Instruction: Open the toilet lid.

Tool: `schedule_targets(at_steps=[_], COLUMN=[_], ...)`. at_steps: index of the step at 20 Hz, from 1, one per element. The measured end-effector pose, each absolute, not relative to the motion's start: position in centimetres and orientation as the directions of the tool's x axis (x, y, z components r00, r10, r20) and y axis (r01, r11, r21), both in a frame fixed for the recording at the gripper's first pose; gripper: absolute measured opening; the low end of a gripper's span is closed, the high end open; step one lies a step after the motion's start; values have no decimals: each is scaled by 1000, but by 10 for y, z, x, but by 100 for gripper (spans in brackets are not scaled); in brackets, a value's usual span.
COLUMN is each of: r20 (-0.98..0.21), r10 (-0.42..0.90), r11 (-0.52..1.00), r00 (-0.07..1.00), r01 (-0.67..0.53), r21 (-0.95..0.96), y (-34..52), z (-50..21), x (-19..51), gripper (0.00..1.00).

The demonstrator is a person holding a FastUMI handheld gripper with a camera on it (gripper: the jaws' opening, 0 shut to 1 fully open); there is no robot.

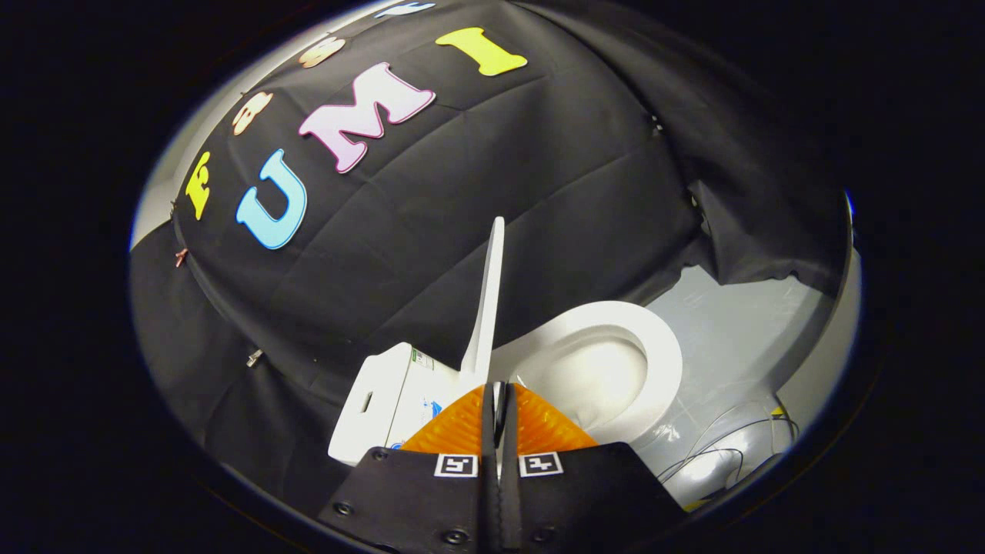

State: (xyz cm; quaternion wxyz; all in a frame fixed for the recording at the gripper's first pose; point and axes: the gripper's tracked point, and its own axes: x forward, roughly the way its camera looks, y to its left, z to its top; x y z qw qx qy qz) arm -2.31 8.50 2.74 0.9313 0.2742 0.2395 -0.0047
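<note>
Nearest the lens in the gripper view, the gripper [496,396] has its two fingers drawn together until only a thin dark slit parts them. The toilet lid [486,308] rises edge-on straight out of that slit, so its lower edge looks pinched between the fingertips, though the contact itself is too narrow to confirm; I judge the fingers closed on the lid.

The lid stands close to upright, a slim white blade against the black cloth wall [431,231]. To one side of it sits the cistern [385,404], with a small slot in its near face. To the other side the seat [642,350] lies flat around the open bowl [596,373], fully uncovered. Thin cables [723,446] trail over the pale floor [731,323] past the toilet's base.

By the look of things the task is almost done: the lid is raised off the seat and wants only to be brought to rest. To finish well, ease the lid back past its balance point towards the cistern, following the arc of the hinge and not pushing straight. Keep the grip until the lid leans on its own, then part the fingers and draw back along the lid's plane, so that nothing tugs it forward again.
</note>
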Motion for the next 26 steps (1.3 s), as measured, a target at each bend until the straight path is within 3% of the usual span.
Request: schedule_targets(at_steps=[26], r20=[-352], r10=[-5], r11=[993], r00=[936], r01=[45], r21=[106], y=[311], z=[105], x=[-10], gripper=[5])
